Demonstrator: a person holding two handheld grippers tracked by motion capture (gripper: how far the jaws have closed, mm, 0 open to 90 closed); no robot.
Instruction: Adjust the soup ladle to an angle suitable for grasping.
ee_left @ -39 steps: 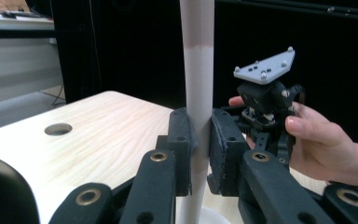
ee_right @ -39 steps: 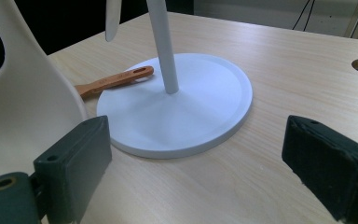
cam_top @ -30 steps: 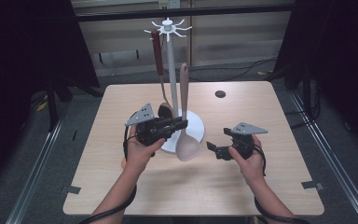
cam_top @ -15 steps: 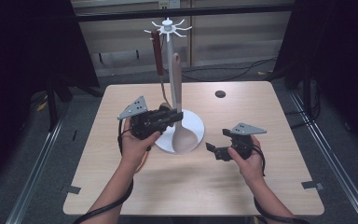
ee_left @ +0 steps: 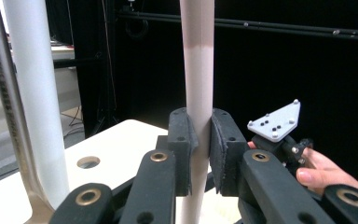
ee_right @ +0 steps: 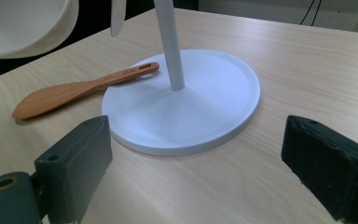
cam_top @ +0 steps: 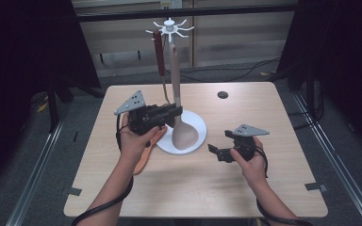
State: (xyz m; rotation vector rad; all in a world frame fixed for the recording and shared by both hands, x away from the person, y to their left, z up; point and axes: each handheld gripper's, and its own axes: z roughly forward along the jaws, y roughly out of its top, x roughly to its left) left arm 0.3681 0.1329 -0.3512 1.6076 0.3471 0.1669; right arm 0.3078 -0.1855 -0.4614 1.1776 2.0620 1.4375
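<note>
A beige plastic spoon (cam_top: 185, 134) stands upright, bowl down over the white round base (cam_top: 200, 125) of the utensil stand, its handle (ee_left: 198, 70) reaching up toward the hook head (cam_top: 169, 26). My left gripper (cam_top: 176, 112) is shut on the handle just above the bowl; the left gripper view shows both pads (ee_left: 181, 140) pressed on it. A red-handled utensil (cam_top: 159, 52) hangs from a hook. My right gripper (cam_top: 214, 151) rests low on the table right of the base, open, its jaws wide apart (ee_right: 200, 158) and empty, facing the base (ee_right: 191, 107).
A wooden spatula (ee_right: 74, 91) lies on the table left of the base, its handle end on the base rim, partly under the left hand (cam_top: 143, 157). The stand's white pole (ee_left: 32, 93) rises beside the spoon. A round hole (cam_top: 223, 94) marks the table's far side.
The left gripper has risen with the spoon and brought it from a tilt to upright, the handle tip now closer to the hooks. The right gripper has stayed put.
</note>
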